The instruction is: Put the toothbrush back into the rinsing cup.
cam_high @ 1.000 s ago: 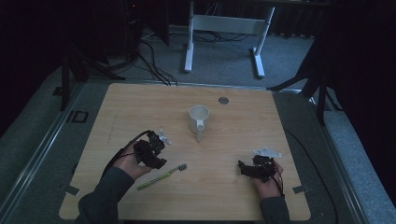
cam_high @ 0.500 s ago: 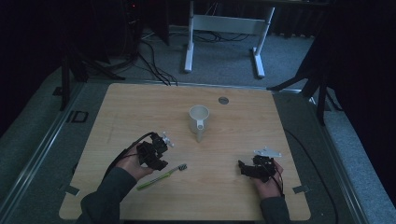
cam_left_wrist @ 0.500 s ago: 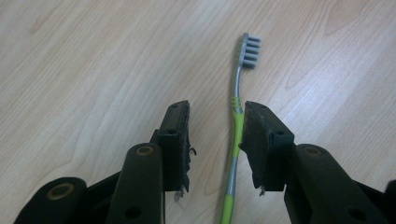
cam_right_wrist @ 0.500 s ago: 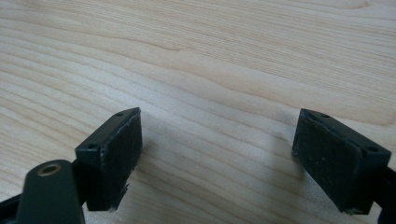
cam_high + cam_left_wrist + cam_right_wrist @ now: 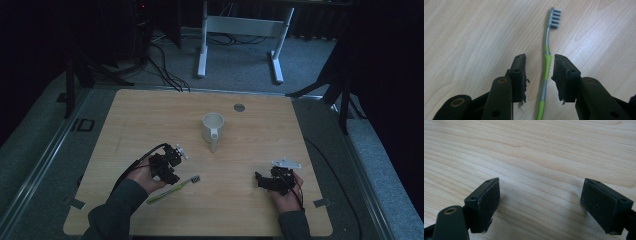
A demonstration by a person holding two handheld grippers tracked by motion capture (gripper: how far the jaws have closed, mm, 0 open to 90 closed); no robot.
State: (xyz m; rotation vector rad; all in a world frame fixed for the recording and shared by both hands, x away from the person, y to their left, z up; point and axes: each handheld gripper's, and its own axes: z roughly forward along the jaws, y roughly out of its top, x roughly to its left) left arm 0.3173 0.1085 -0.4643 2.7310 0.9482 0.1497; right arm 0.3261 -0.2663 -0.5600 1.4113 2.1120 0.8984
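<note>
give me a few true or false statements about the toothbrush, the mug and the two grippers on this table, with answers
1. The left gripper has its jaws on either side of the toothbrush handle, not yet shut. True.
2. The toothbrush stands inside the mug. False: it lies flat on the table, apart from the mug.
3. The right gripper holds the mug. False: its jaws are wide open over bare wood.
4. The mug stands upright near the table's middle. True.
5. The toothbrush handle is red. False: it is green and grey.

Left gripper over green toothbrush
</note>
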